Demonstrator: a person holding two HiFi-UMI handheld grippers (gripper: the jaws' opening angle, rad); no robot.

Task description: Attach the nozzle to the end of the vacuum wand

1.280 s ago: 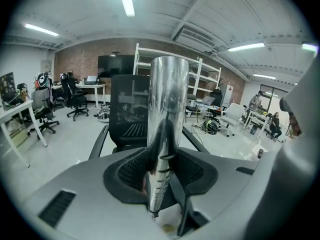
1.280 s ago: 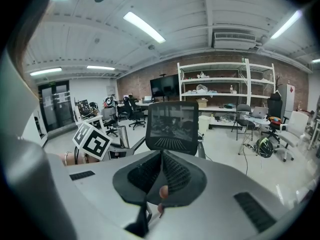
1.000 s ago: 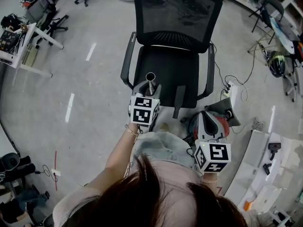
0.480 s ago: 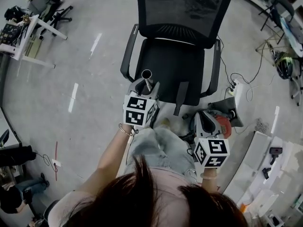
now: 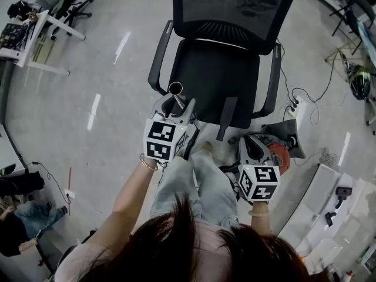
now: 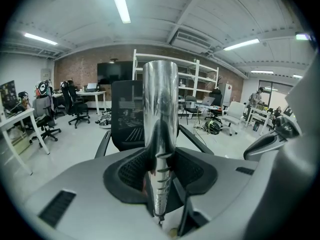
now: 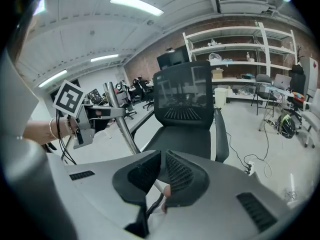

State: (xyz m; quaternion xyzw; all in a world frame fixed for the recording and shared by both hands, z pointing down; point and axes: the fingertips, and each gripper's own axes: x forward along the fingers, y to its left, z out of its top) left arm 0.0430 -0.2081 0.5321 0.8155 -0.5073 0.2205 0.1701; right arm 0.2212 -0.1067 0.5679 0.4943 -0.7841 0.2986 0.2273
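Left hand-held gripper [image 6: 160, 170] clamped on shiny metal vacuum wand tube [image 6: 160, 109], open end up. Right hand-held gripper [image 7: 161, 176] nearly closed, empty. Long black nozzle [image 5: 226, 117] on black chair seat [image 5: 205, 81], ahead-left of it: grasp mid-body, keep wand steady.

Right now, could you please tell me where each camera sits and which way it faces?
Head view: on the person's head, looking steeply down at the black mesh office chair; shows hair, legs, the left gripper clamping the shiny metal vacuum wand, and the right gripper.
Left gripper view: on the left gripper, looking along its jaws and the wand toward the chair's backrest.
Right gripper view: on the right gripper, facing the chair; the person's left wrist and left gripper show.
Shared: all three show chair and wand.
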